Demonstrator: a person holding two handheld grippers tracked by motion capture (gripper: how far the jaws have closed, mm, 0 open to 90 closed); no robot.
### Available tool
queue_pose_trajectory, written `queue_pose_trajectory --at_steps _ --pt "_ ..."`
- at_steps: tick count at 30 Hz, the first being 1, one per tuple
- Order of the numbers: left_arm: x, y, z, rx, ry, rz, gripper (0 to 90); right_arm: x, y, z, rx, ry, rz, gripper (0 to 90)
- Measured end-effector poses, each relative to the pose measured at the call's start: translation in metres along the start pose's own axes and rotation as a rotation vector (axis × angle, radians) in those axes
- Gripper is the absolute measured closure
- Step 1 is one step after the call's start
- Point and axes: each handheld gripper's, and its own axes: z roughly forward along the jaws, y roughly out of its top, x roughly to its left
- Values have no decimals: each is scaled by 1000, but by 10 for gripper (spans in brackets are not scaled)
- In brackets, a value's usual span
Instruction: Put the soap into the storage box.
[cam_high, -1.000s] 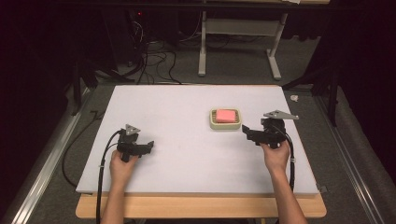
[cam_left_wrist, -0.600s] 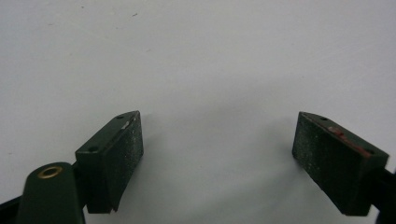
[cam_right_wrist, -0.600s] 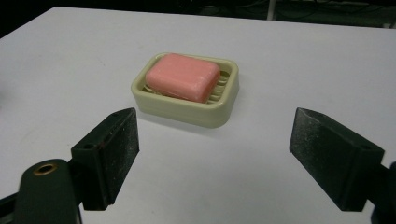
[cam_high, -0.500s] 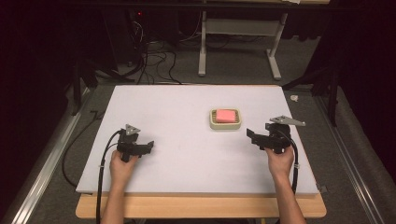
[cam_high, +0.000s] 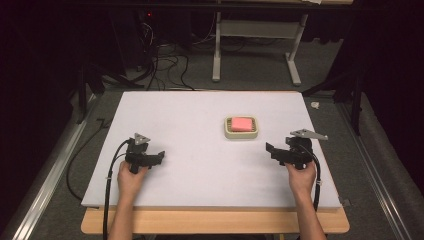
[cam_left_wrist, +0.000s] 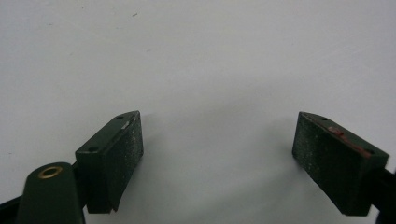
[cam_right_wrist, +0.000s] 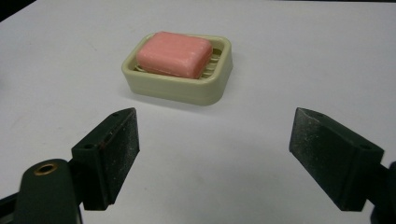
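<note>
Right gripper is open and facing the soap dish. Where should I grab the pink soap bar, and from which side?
Probably across the pink soap bar by its two long sides, from above. It lies flat in the cream dish, whose rim hems in its lower edges, so only its upper part stands free. The right gripper, jaws wide apart, sits short of the dish and should lift, then descend.

Both forearms come in from six o'clock. The left gripper (cam_high: 161, 156) sits at about eight o'clock, jaws wide apart and pointing toward three. The right gripper (cam_high: 269, 148) sits at four o'clock, jaws spread, aimed toward ten.
</note>
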Motion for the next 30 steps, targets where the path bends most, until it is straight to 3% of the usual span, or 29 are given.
queue_pose_trajectory --at_steps 30 --pt "0 0 0 0 0 0 167 2 -20 12 70 -2 -5 174"
